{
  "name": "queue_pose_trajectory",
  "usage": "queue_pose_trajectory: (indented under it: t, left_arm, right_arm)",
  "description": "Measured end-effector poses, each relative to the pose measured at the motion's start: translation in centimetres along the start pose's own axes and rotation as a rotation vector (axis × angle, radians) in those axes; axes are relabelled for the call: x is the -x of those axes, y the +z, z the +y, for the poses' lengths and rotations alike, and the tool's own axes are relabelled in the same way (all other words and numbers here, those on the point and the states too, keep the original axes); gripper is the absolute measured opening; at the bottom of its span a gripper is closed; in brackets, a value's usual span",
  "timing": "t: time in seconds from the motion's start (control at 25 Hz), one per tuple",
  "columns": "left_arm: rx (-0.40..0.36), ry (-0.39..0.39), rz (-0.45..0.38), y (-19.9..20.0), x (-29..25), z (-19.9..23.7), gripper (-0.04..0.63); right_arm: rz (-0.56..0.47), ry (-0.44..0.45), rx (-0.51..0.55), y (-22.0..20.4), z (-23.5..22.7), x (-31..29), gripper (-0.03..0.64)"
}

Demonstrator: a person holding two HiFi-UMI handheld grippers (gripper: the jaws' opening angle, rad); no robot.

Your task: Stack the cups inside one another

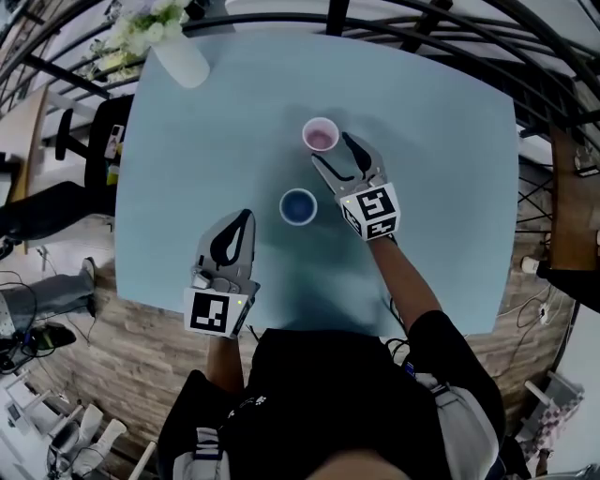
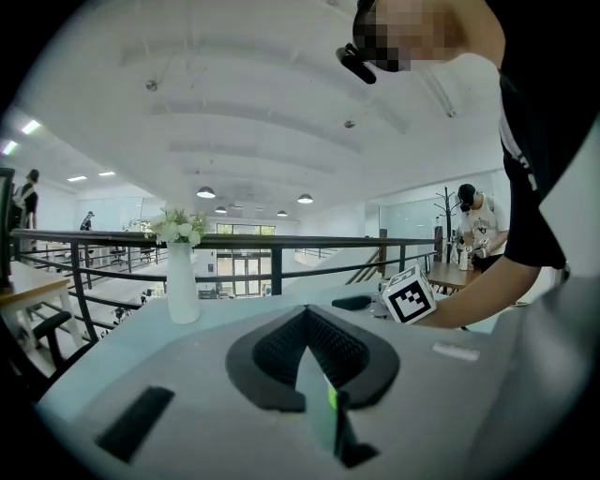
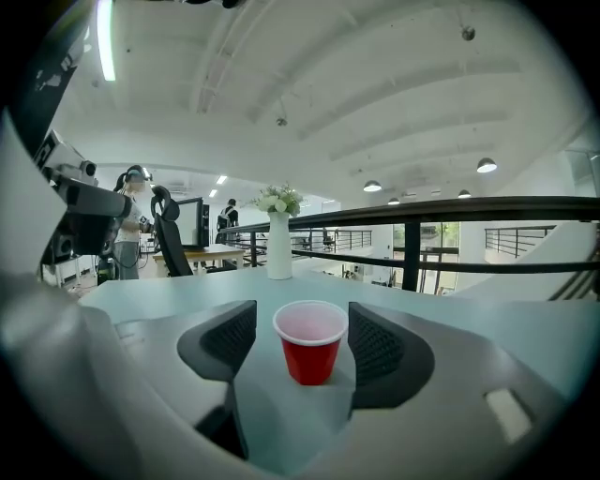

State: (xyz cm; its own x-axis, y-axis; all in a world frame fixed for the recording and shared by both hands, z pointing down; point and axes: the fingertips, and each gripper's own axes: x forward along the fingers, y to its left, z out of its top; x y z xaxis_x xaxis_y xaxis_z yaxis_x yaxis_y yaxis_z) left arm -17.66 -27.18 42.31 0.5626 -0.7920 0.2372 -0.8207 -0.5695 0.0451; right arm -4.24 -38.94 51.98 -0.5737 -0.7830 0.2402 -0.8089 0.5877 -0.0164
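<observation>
A red cup with a white inside stands upright on the pale blue table. My right gripper is open just behind it. In the right gripper view the red cup sits between the two pads with a gap on each side, so nothing presses on it. A blue cup stands upright nearer me, left of the right gripper's body. My left gripper lies low over the table's near left part, shut and empty. Its pads meet at the tip, and no cup shows in its view.
A white vase with flowers stands at the table's far left corner. Black railings run behind the far edge. The near table edge is by my body; wooden floor and chairs lie to the left.
</observation>
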Motion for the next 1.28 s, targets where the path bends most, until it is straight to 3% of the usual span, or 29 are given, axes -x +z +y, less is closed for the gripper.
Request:
queue_pose_trajectory:
  t: [0.36,0.96,1.28]
  left_arm:
    - [0.012,0.008,0.034,-1.1,0.6,0.5,-0.014]
    - [0.032,0.008,0.042,-1.4,1.3,1.3,-0.014]
    - [0.033,0.0,0.019,-1.0,1.3,1.0,-0.014]
  right_arm:
    - [0.033,-0.002,-0.027,-1.5,-1.3,-2.3,0.365]
    - [0.065,0.02,0.01,-2.1,-0.6,-3.7,0.33]
    - [0.032,0.013,0.02,-0.3,-0.4,-2.4,0.331]
